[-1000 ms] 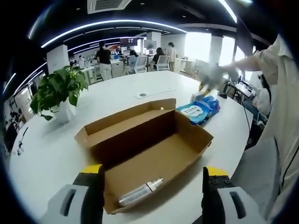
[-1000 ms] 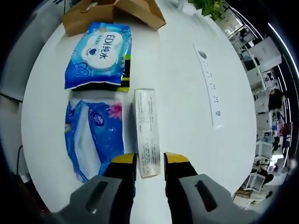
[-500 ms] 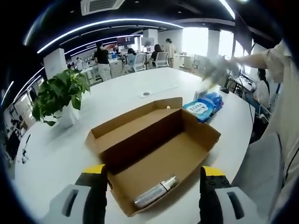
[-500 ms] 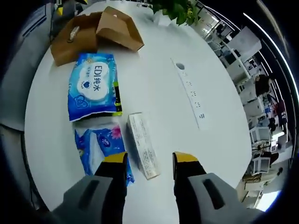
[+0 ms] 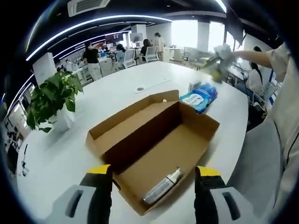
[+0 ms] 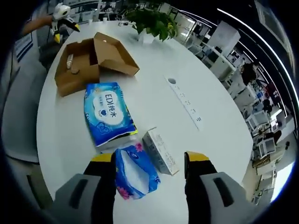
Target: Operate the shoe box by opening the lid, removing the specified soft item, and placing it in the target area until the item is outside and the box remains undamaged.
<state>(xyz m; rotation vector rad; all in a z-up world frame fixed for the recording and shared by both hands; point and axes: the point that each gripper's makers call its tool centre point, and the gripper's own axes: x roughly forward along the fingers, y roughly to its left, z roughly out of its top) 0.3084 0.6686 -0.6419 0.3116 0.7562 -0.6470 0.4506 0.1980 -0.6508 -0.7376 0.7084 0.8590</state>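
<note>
Left gripper [image 5: 150,175] hovering over shoe box [image 5: 154,140], jaws spread, empty. Box lying lid-open on white table [image 5: 93,100], bottle [image 5: 162,185] inside. Right gripper [image 6: 150,161] hanging above tissue pack [image 6: 135,171], jaws apart, empty; wipes pack [image 6: 108,113] beside.

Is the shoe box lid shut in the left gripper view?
No: the shoe box stands open with its lid folded back, and a small bottle lies on its bare floor.

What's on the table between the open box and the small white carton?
In the right gripper view, the blue wipes pack lies between the box and the white carton; bare table flanks it.
</note>
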